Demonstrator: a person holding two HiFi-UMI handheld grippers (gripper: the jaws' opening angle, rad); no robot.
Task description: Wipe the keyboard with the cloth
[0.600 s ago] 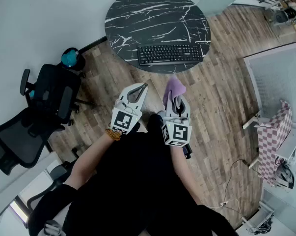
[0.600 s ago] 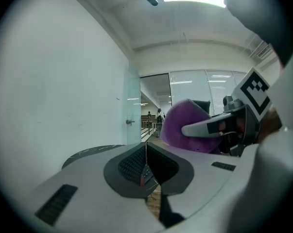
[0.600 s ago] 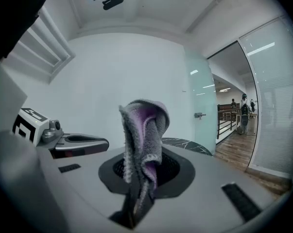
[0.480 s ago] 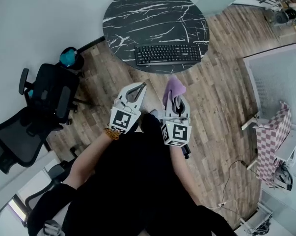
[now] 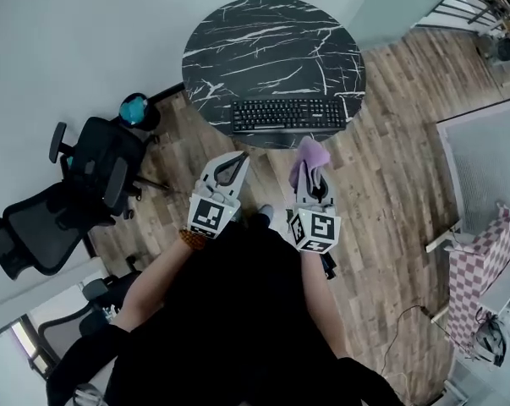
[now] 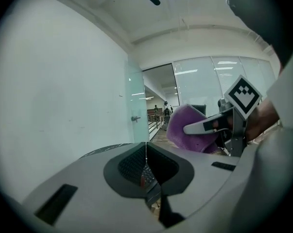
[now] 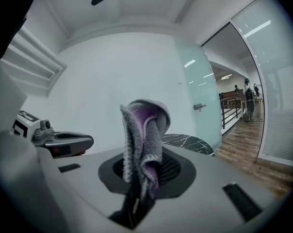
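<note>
Cloth (image 5: 309, 152) is pinched in the right gripper (image 5: 311, 173), ready to wipe the keyboard (image 5: 288, 114) ahead, while the left gripper (image 5: 236, 161) is closed and empty.

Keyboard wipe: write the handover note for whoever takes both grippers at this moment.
Left gripper: jaws shut, empty.
Right gripper: jaws shut on the purple cloth, which sticks up from them.
Keyboard: on the near edge of the round marble table; both grippers are over the floor, short of it.
Done: cloth in grip.
To do: reach the keyboard and wipe it.
</note>
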